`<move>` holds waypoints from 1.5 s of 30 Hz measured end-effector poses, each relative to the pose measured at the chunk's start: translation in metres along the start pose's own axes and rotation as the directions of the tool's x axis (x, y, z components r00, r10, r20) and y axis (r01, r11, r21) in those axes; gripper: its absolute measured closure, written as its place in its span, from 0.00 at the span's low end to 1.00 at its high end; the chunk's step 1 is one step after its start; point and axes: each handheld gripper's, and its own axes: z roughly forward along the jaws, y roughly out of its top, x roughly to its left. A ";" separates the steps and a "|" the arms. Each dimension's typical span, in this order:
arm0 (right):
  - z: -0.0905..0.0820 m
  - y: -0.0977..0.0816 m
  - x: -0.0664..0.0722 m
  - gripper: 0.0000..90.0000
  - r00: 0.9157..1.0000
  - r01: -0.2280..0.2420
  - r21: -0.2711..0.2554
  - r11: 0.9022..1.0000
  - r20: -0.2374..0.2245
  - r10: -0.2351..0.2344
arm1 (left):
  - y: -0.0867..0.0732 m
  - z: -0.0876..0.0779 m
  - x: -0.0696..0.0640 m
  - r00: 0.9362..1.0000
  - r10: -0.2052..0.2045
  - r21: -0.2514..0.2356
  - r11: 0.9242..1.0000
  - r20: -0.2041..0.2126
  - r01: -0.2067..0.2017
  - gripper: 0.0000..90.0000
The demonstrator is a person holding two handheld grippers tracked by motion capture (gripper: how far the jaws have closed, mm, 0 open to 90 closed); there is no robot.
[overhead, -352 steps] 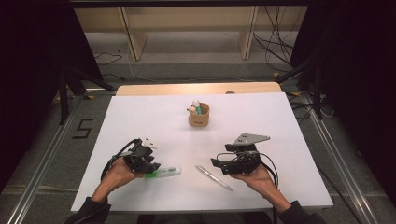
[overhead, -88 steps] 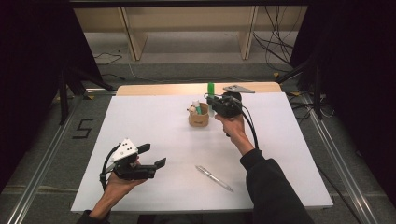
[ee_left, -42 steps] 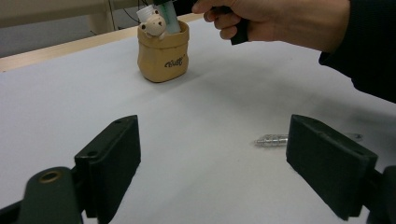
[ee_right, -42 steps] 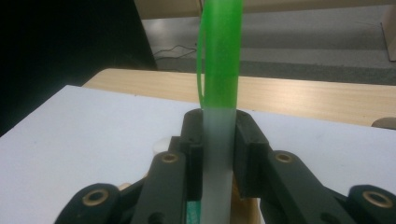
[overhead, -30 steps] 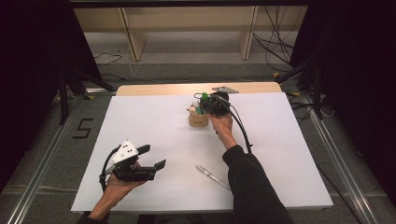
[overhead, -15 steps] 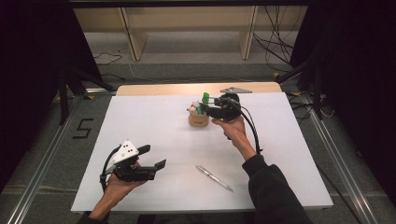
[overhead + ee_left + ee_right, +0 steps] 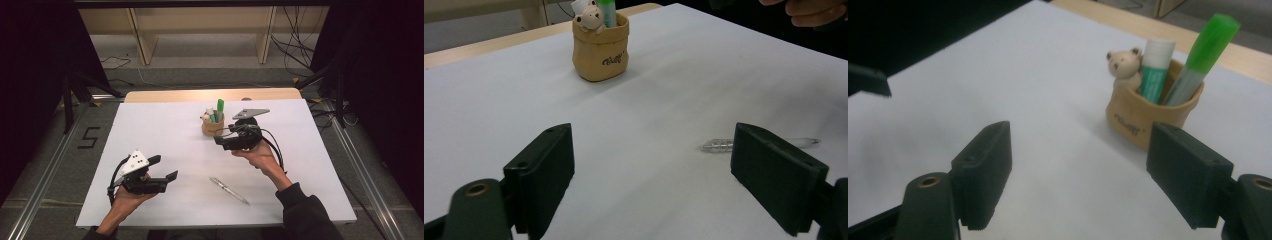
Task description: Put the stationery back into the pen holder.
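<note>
Tan pen cup (image 7: pixel 213 125) at 12 o'clock holding green marker (image 7: pixel 220 105); right gripper (image 7: pixel 220 142) just beside at 4 o'clock, jaws wide, empty; left gripper (image 7: pixel 163 168) at 8 o'clock, wide, empty; clear pen (image 7: pixel 228 190) at 6 o'clock

Wooden shelf legs (image 7: pixel 142 42); floor cables (image 7: pixel 295 35)

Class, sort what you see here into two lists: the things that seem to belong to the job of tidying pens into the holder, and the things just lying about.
Probably part of the job:
- pen holder
- green marker standing in it
- glue stick in it
- clear pen on the table
- left gripper and right gripper, both open

Just lying about:
- cables on the floor
- floor mark "5"
</note>
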 end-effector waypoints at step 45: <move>-0.016 -0.059 0.036 0.29 0.990 0.134 0.346 0.929 -0.017 -0.137 | 0.000 0.002 -0.003 1.000 0.026 0.023 0.999 0.003 -0.026 0.18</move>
